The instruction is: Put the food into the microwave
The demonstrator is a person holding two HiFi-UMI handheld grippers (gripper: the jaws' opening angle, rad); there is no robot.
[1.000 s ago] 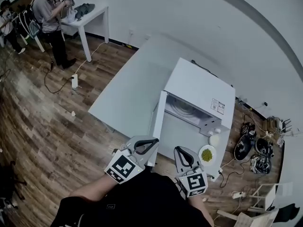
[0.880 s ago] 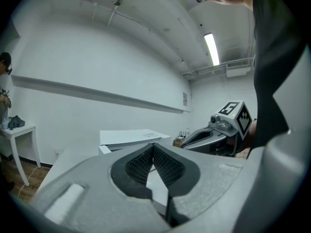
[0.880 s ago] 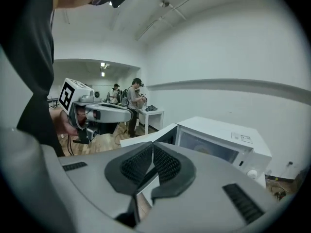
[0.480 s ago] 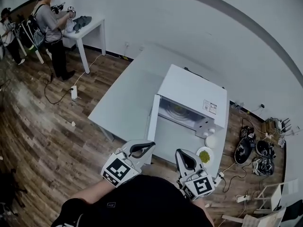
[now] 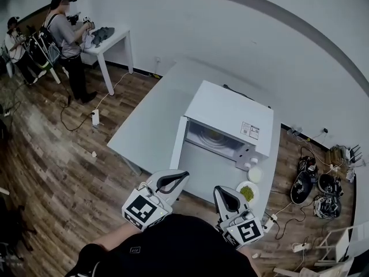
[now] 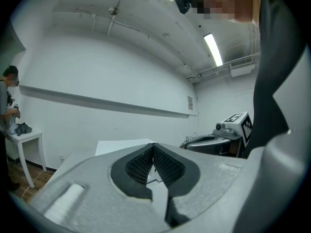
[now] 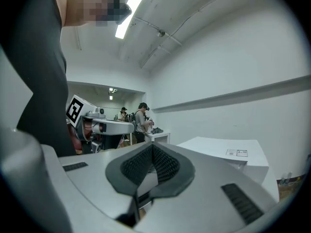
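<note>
Your left hand-held gripper [image 5: 182,174] is closed and empty. In the left gripper view its ribbed pads [image 6: 141,161] meet at the tips with nothing between them. Your right hand-held gripper [image 5: 218,189] is closed too, its pads [image 7: 167,164] pressed together and carrying nothing. Both sit low in the head view, close to your body, the left at about 7 o'clock and the right at about 6 o'clock from the microwave [image 5: 230,111].

The microwave stands on the white desk [image 5: 155,120]. Its door [image 5: 177,149] is swung open at its 9 o'clock side, so the cavity faces you. The food [image 5: 249,193] is a small green heap, possibly peas, though it is too small to be sure. It lies on a white plate [image 5: 241,186] on the desk, outside the microwave at its 5 o'clock corner and near your right hand-held gripper at that gripper's 3 o'clock. A white round item [image 5: 255,173] sits just beside the plate at its 12 o'clock.

Far off at 10 o'clock, a person [image 5: 68,36] stands at a side table [image 5: 112,39].
</note>
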